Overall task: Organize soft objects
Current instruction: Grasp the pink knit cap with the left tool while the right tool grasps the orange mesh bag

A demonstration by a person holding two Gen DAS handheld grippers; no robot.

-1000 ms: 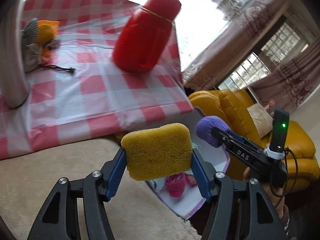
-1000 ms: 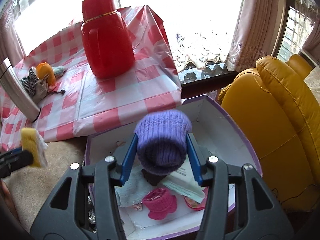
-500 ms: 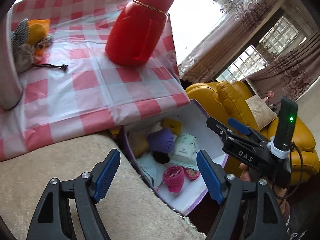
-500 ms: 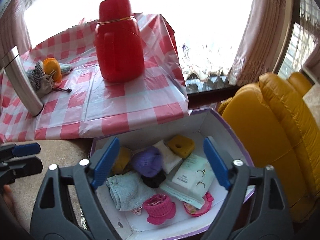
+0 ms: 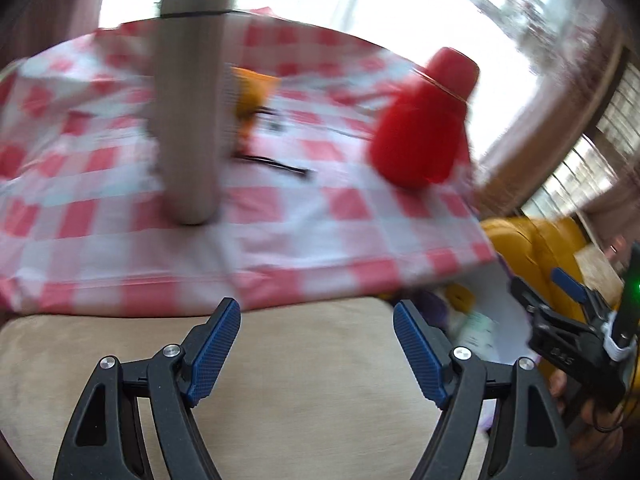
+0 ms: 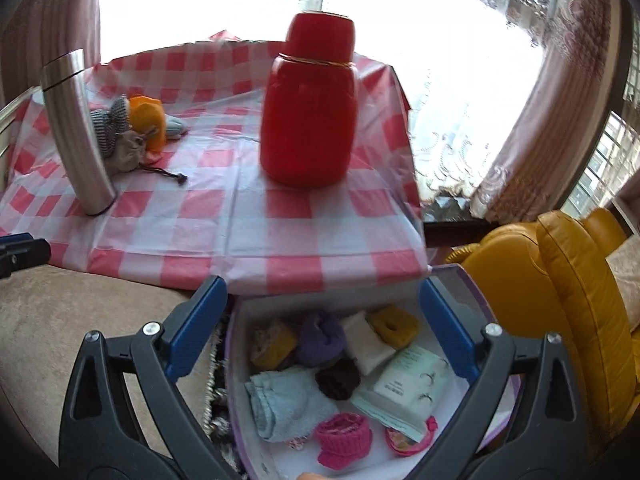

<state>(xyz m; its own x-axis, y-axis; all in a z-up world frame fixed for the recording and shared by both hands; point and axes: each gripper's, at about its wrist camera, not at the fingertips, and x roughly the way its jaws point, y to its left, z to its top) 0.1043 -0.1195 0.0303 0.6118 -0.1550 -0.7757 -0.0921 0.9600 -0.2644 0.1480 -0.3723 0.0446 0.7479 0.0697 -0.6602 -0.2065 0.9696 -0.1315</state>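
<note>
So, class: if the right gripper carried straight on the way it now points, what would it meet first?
Probably the open box below it. The right gripper, its jaws opening and empty, aims down at the soft things inside, the purple knit hat and white cloth nearest its line. Depth is uncertain.

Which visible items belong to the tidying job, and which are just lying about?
Job: storage box; purple knit hat and yellow sponge inside it; soft pile on the checked cloth.
Lying about: red flask; steel flask; yellow armchair.
</note>
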